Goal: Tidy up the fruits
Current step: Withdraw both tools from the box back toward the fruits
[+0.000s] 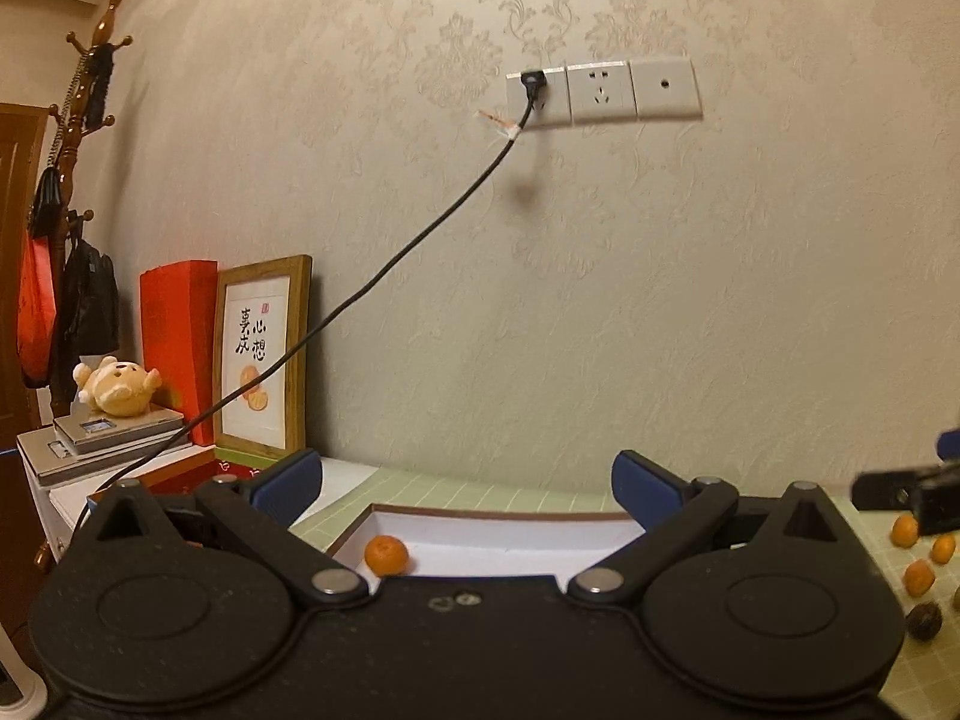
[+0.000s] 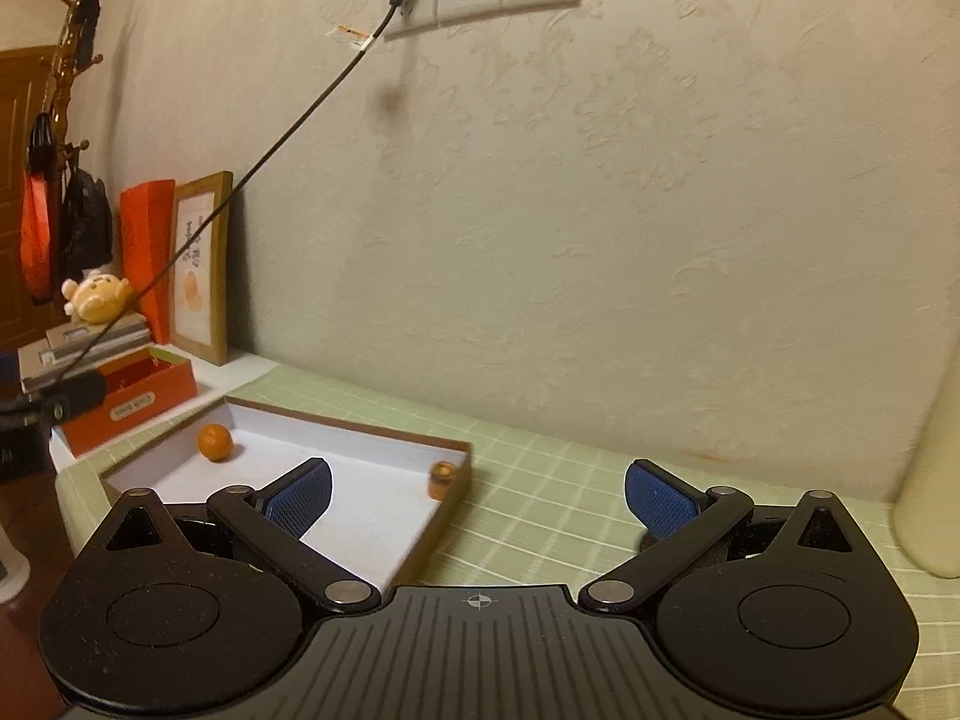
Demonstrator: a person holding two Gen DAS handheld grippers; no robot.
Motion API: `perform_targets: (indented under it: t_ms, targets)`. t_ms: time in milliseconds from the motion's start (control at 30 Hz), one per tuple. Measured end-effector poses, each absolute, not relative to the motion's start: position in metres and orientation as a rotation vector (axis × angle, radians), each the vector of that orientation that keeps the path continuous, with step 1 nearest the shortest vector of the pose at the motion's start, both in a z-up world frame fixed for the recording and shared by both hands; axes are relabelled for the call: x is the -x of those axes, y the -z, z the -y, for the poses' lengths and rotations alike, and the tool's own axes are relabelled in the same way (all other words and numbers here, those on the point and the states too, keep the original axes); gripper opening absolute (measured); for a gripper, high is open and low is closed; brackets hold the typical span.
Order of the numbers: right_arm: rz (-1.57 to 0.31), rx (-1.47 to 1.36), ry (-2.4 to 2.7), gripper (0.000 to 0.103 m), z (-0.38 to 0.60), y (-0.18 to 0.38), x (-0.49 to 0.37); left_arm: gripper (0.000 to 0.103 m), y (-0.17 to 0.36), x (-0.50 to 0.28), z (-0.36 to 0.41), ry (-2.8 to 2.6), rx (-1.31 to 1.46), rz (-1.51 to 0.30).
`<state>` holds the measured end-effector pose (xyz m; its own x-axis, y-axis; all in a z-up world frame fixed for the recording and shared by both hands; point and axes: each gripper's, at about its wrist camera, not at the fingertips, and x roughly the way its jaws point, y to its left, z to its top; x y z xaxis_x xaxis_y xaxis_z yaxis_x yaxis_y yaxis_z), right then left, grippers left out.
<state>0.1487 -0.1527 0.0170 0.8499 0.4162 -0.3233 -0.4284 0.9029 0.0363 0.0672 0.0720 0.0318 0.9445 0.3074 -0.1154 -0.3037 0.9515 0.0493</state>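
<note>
A shallow white box with a brown rim [image 1: 480, 515] [image 2: 336, 427] lies on the green checked tablecloth. One orange mandarin [image 1: 387, 555] [image 2: 215, 441] sits in its left part. A small orange fruit [image 2: 442, 476] stands at the box's right corner. My left gripper [image 1: 468, 489] is open and empty above the box's near side. My right gripper [image 2: 478, 495] is open and empty over the box's right edge. Several small orange fruits [image 1: 918, 576] and a dark round one [image 1: 924, 621] lie on the cloth to the right in the left wrist view.
The wall stands close behind the table, with a black cable [image 1: 360, 294] hanging from a socket. At the left are a framed picture [image 1: 261, 354], a red bag [image 2: 147, 240], a red box [image 2: 132, 399], a plush toy [image 1: 117, 387] on scales, and a coat rack [image 1: 72, 120]. A pale cylinder [image 2: 930, 480] stands at the right.
</note>
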Motion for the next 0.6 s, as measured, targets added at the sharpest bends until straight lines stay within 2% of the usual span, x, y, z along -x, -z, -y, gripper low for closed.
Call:
perform_targets:
  t_ms: [600]
  targets:
    - [-0.368,-0.020,-0.171,0.103,0.276,-0.008,-0.122,0.097,-0.011,-0.080,0.002,-0.073,-0.006,-0.209]
